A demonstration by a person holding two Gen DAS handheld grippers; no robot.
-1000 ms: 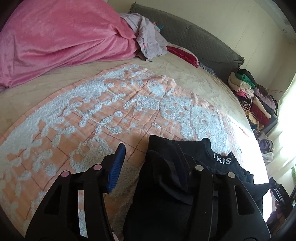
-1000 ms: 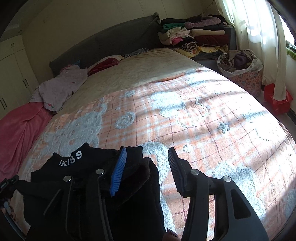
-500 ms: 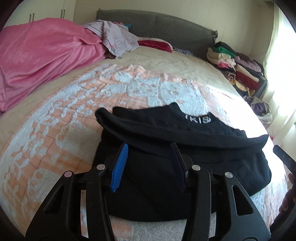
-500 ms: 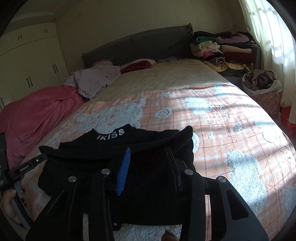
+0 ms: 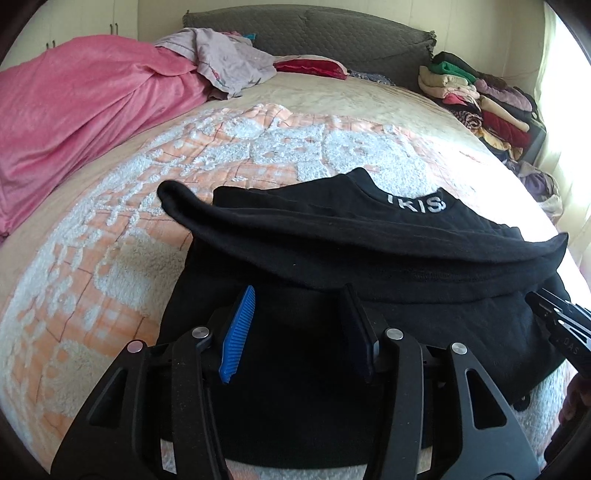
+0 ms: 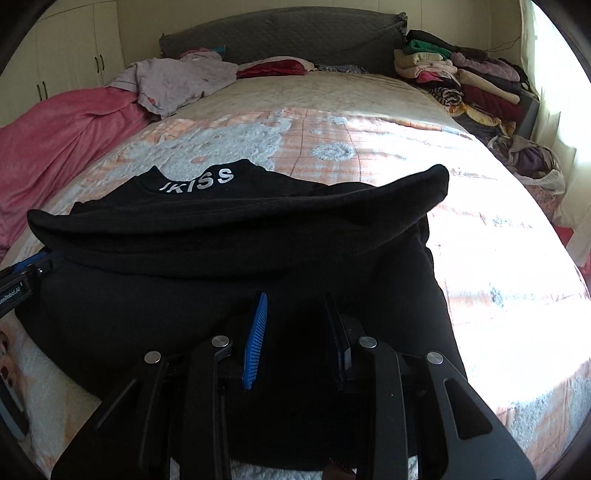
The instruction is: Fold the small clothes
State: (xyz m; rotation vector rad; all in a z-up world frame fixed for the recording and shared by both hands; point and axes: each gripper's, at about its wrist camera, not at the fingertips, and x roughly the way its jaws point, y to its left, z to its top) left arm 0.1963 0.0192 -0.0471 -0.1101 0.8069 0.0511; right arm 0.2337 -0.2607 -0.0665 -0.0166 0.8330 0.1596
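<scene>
A black garment with white letters on its waistband lies on the orange and white blanket. Its upper part is folded over into a long roll across the middle. It also shows in the right wrist view. My left gripper is open and empty above the garment's near left part. My right gripper is open and empty above the near right part. The right gripper's tip shows at the right edge of the left wrist view.
A pink blanket lies heaped at the left. A lilac garment and a red cushion lie near the grey headboard. A pile of folded clothes stands at the far right, and a basket of clothes beside the bed.
Both grippers have let go of the black garment and drawn back from it. The garment, held bunched a second ago, now lies spread on the blanket with its top folded over.
</scene>
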